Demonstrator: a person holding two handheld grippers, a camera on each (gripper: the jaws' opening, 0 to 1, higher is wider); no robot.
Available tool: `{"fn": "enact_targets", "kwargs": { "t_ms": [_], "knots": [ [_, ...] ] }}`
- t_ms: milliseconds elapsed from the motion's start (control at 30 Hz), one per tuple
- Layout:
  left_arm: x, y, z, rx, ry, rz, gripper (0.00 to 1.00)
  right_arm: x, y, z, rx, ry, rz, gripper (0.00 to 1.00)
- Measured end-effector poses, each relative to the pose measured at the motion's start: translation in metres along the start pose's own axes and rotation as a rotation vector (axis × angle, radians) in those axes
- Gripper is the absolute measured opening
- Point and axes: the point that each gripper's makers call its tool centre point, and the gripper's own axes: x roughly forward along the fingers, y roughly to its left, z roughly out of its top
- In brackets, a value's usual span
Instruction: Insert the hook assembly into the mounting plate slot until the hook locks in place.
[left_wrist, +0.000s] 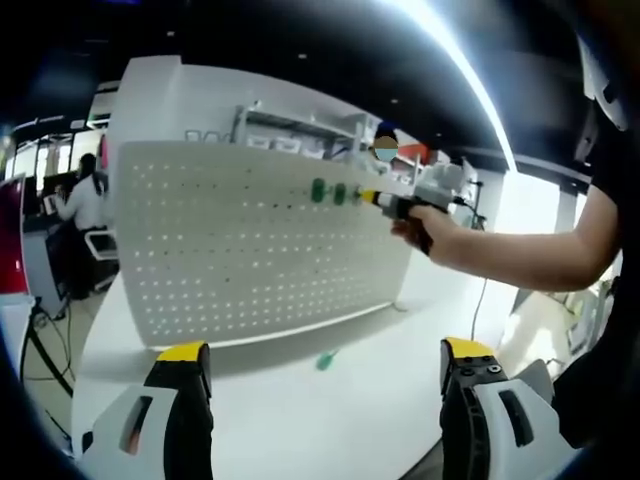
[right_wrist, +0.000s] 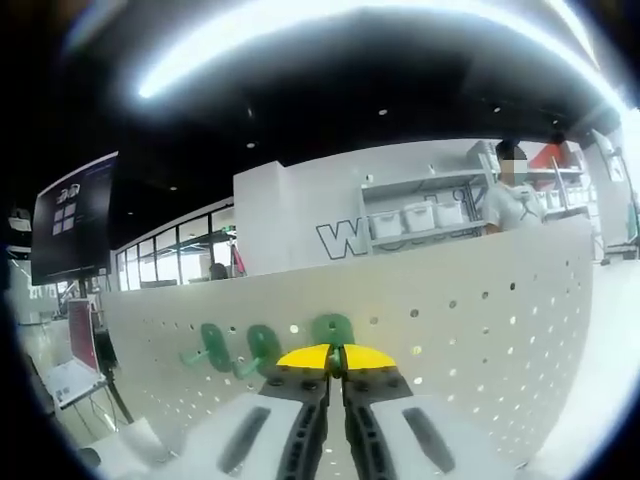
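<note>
A white pegboard (left_wrist: 250, 250) stands upright on the white table (left_wrist: 300, 420). Two green hooks (left_wrist: 318, 190) (left_wrist: 340, 193) hang in its upper row, also seen as hooks (right_wrist: 213, 345) (right_wrist: 262, 345) in the right gripper view. My right gripper (left_wrist: 368, 197), held by a hand, presses its yellow tips against the board just right of them. In its own view the right gripper (right_wrist: 333, 358) is shut on a third green hook (right_wrist: 333, 328) whose plate sits at the board. Another green hook (left_wrist: 326, 360) lies on the table before the board. My left gripper (left_wrist: 322, 352) hovers open, low and back from the board.
The person's forearm (left_wrist: 520, 262) reaches in from the right. Shelves with white bins (right_wrist: 420, 218) stand behind the pegboard, with a person beside them. Another person (left_wrist: 85, 195) sits at a desk far left. The table's left edge (left_wrist: 90, 340) drops off near a cable.
</note>
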Motion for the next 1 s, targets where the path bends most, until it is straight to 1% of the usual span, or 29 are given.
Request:
{"fn": "enact_targets", "kwargs": {
  "t_ms": [33, 67, 133, 167, 200, 233, 267, 333, 400, 467, 567, 633, 700, 733, 833, 900, 1000],
  "knots": [
    [0.0, 0.0, 0.0, 0.001, -0.001, 0.002, 0.96, 0.0, 0.0, 0.0, -0.001, 0.0, 0.0, 0.01],
    [-0.001, 0.001, 0.0, -0.001, 0.001, 0.004, 0.96, 0.002, 0.0, -0.003, -0.01, 0.016, 0.001, 0.01],
    [-0.002, 0.001, -0.001, -0.003, 0.0, 0.005, 0.96, 0.002, 0.001, -0.002, -0.03, 0.016, -0.002, 0.01],
    [-0.002, 0.0, -0.001, -0.002, 0.0, 0.006, 0.96, 0.002, 0.0, -0.002, -0.087, 0.025, -0.003, 0.01],
    [-0.002, 0.0, -0.002, -0.002, 0.0, 0.006, 0.96, 0.002, 0.002, -0.002, -0.116, 0.024, -0.005, 0.01],
    [-0.003, 0.0, -0.003, -0.004, 0.001, 0.008, 0.96, 0.002, 0.003, -0.003, -0.101, 0.024, -0.007, 0.02],
    [-0.003, 0.0, -0.003, -0.006, 0.0, 0.009, 0.96, 0.002, 0.003, -0.004, -0.106, 0.029, -0.006, 0.03],
    [-0.005, 0.001, -0.004, -0.01, 0.0, 0.013, 0.96, 0.001, 0.004, -0.01, -0.086, 0.056, 0.006, 0.08],
    [-0.007, 0.002, -0.005, -0.012, 0.0, 0.016, 0.97, 0.001, 0.002, -0.011, -0.085, 0.057, 0.001, 0.12],
    [-0.008, 0.003, -0.006, -0.015, -0.002, 0.022, 0.96, -0.001, 0.002, -0.01, -0.085, 0.055, 0.0, 0.14],
    [-0.01, 0.005, -0.007, -0.02, -0.005, 0.028, 0.97, -0.004, 0.002, -0.004, -0.064, 0.045, 0.007, 0.16],
    [-0.011, 0.004, -0.008, -0.02, -0.004, 0.029, 0.97, -0.006, 0.002, 0.0, -0.066, 0.04, 0.008, 0.17],
    [-0.012, 0.004, -0.009, -0.021, -0.006, 0.029, 0.97, -0.011, 0.001, 0.013, -0.145, 0.001, -0.01, 0.21],
    [-0.012, 0.004, -0.01, -0.023, -0.004, 0.027, 0.97, -0.014, 0.003, 0.017, -0.151, -0.003, -0.01, 0.22],
    [-0.012, 0.001, -0.015, -0.021, 0.013, 0.018, 0.97, -0.019, 0.007, 0.028, -0.121, -0.016, 0.015, 0.23],
    [-0.011, 0.0, -0.017, -0.022, 0.022, 0.014, 0.97, -0.025, 0.007, 0.035, -0.122, -0.024, 0.019, 0.23],
    [-0.012, -0.002, -0.02, -0.021, 0.03, 0.004, 0.97, -0.034, 0.007, 0.038, -0.11, -0.018, 0.031, 0.23]
  ]
}}
